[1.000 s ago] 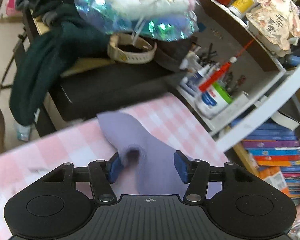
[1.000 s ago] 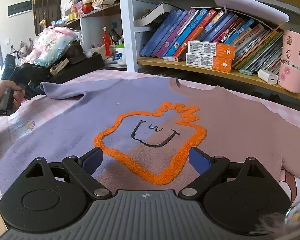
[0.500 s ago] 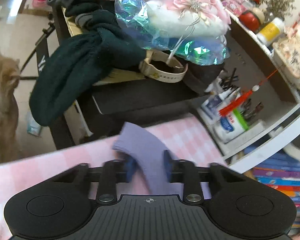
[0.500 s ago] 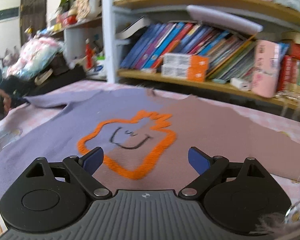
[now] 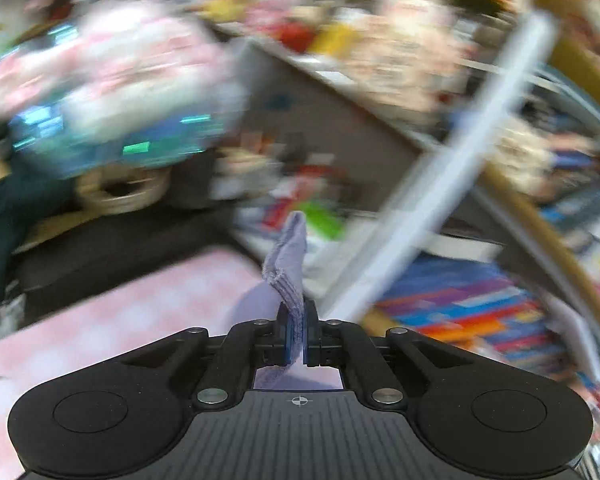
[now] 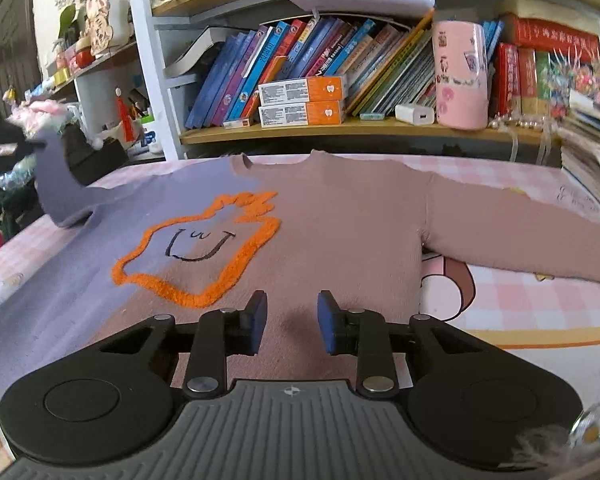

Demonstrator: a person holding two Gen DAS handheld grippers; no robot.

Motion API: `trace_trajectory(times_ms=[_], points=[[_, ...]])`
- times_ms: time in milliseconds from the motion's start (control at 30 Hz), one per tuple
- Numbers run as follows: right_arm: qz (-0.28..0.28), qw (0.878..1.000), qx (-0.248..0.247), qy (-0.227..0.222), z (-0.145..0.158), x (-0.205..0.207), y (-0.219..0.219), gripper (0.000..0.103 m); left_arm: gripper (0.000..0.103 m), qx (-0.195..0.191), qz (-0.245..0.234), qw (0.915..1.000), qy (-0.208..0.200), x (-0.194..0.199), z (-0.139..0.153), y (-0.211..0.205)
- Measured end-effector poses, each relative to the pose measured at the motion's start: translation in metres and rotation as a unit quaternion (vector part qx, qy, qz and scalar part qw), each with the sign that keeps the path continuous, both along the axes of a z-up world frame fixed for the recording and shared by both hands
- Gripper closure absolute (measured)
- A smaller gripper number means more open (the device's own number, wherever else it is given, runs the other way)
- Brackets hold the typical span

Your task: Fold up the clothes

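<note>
A two-tone sweater, purple on its left half and dusty pink on its right, lies flat on the pink-checked table with an orange smiling-face patch on the chest. My left gripper is shut on the purple sleeve cuff, which sticks up between the pads. In the right wrist view that purple sleeve stands lifted off the table at the far left. My right gripper hovers low over the sweater's lower middle, fingers narrowed but apart, with nothing gripped. The pink sleeve lies stretched out to the right.
A bookshelf full of books runs along the table's far edge, with a pink cylinder on it. A stack of books sits at the right. A black box piled with clutter stands beyond the table's left end. The left wrist view is motion-blurred.
My left gripper shut on the purple cuff and lifted the sleeve off the table, swinging fast. My right gripper's fingers narrowed and it dropped closer to the sweater.
</note>
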State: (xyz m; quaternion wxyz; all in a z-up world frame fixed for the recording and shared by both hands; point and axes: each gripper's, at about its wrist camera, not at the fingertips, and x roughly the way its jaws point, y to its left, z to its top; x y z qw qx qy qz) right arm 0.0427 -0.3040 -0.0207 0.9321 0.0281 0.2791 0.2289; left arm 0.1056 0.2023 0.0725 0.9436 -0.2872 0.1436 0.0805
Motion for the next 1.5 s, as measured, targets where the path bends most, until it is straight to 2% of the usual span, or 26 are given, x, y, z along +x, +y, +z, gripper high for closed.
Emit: trace_trajectory(times_ms=[167,367,533,600,633,667,700,767,800,900,1000,1033,1100,1167,1333,1433,1500], points=[[0.013,0.999,0.029,0.021,-0.002,0.006,-0.006,0.075,0.100,0.021,-0.102,0.9942,-0.026,0.033,0.028,-0.086],[0.021,0.999,0.032,0.017,-0.001,0.003,-0.005,0.075,0.100,0.003,-0.178,0.9839,-0.020,0.063,0.006,-0.167],[0.024,0.999,0.044,0.018,-0.001,0.004,-0.009,0.075,0.100,-0.013,-0.239,0.9708,-0.014,0.087,-0.014,-0.235],[0.026,0.998,0.052,0.015,0.000,0.003,-0.011,0.074,0.094,-0.028,-0.248,0.9681,0.026,0.095,-0.032,-0.250],[0.027,0.998,0.057,0.013,0.000,0.002,-0.012,0.070,0.093,-0.037,-0.251,0.9661,0.048,0.098,-0.041,-0.257],[0.026,0.998,0.060,0.010,0.000,0.001,-0.013,0.068,0.092,-0.050,-0.263,0.9611,0.066,0.101,-0.048,-0.262],[0.026,0.998,0.063,0.008,0.001,0.001,-0.014,0.068,0.088,-0.066,-0.280,0.9545,0.077,0.100,-0.052,-0.266],[0.024,0.997,0.068,0.007,0.001,0.000,-0.016,0.068,0.079,-0.059,-0.313,0.9455,0.069,0.086,-0.049,-0.270],[0.022,0.997,0.069,0.008,0.001,0.001,-0.016,0.068,0.071,-0.028,-0.320,0.9452,0.060,0.074,-0.043,-0.270],[0.022,0.997,0.069,0.008,0.002,0.001,-0.016,0.067,0.063,0.101,-0.317,0.9419,0.044,0.028,-0.024,-0.263],[0.022,0.998,0.066,0.007,0.002,0.001,-0.015,0.066,0.063,0.240,-0.278,0.9275,0.067,-0.018,-0.022,-0.245],[0.022,0.998,0.064,0.007,0.002,0.001,-0.014,0.065,0.063,0.276,-0.263,0.9211,0.082,-0.032,-0.026,-0.236],[0.021,0.998,0.063,0.006,0.002,0.001,-0.014,0.065,0.063,0.323,-0.229,0.9118,0.109,-0.062,-0.038,-0.215],[0.021,0.998,0.062,0.005,0.002,0.000,-0.013,0.064,0.063,0.331,-0.205,0.9128,0.123,-0.084,-0.048,-0.193],[0.015,0.997,0.070,0.017,0.000,0.003,-0.017,0.061,0.063,0.311,-0.153,0.9254,0.153,-0.111,-0.068,-0.148],[0.007,0.996,0.081,0.026,-0.002,0.007,-0.021,0.061,0.063,0.296,-0.143,0.9276,0.177,-0.104,-0.077,-0.138],[0.005,0.996,0.082,0.029,-0.002,0.007,-0.022,0.060,0.063,0.283,-0.148,0.9321,0.171,-0.100,-0.079,-0.135]])
